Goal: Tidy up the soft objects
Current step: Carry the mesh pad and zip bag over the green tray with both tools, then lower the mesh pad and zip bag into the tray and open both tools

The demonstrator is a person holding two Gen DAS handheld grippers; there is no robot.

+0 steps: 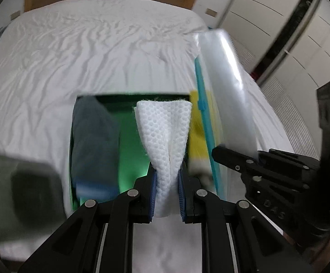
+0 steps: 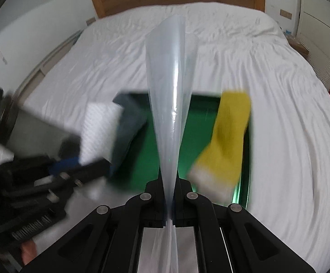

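One white mesh cloth [image 1: 163, 132], one clear plastic bag [image 2: 171, 91], one yellow sock [image 2: 227, 134], one grey-blue sock [image 1: 92, 143], one green tray [image 1: 130, 141]

We can read only one marking: raised letters on the black body of the right gripper [image 1: 219, 153], seen sideways in the left wrist view. They look like "DAS", though motion blur and the dark plastic leave us unsure of the letters. In the right wrist view, the left gripper [image 2: 96, 162] bears a ribbed strip that could be lettering, but it is too blurred for us to read. We find no other text, label, brand or number legible on anything else in either view.
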